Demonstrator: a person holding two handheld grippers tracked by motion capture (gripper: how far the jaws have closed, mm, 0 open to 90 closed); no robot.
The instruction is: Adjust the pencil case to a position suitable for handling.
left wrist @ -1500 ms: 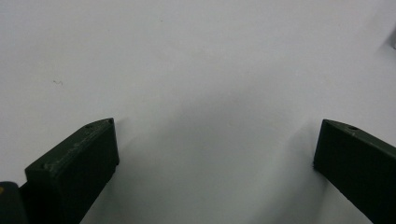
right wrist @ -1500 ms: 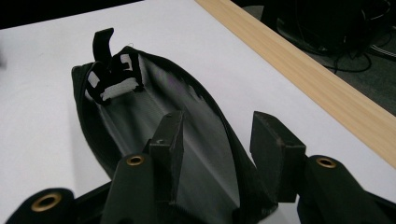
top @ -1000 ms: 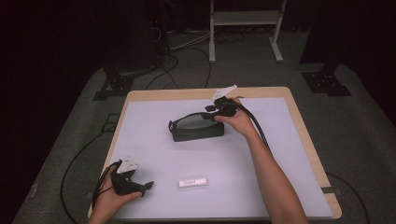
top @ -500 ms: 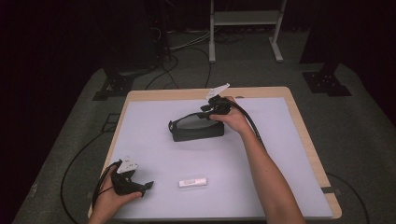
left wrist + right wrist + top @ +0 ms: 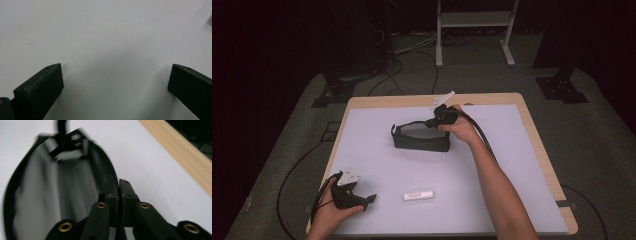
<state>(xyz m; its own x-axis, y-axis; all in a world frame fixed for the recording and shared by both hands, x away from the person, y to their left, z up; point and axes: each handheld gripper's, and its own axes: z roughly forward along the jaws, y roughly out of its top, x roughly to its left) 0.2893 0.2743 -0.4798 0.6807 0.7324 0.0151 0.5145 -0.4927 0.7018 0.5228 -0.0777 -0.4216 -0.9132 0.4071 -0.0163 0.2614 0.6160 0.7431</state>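
pouch: black zippered pouch (image 5: 420, 137) lies mid-table, long axis across the white mat (image 5: 512, 165), mouth open upward | my right gripper (image 5: 435, 121): jaws just closed, clenched on its zipper edge at the right end | my left gripper (image 5: 367, 200): released, empty, near corner

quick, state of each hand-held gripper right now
left hand-held gripper: open, empty.
right hand-held gripper: just closed on zipper edge of the open black fabric pouch.

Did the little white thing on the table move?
No. The white stick lies at the same spot near the table's front edge, beside the left gripper.
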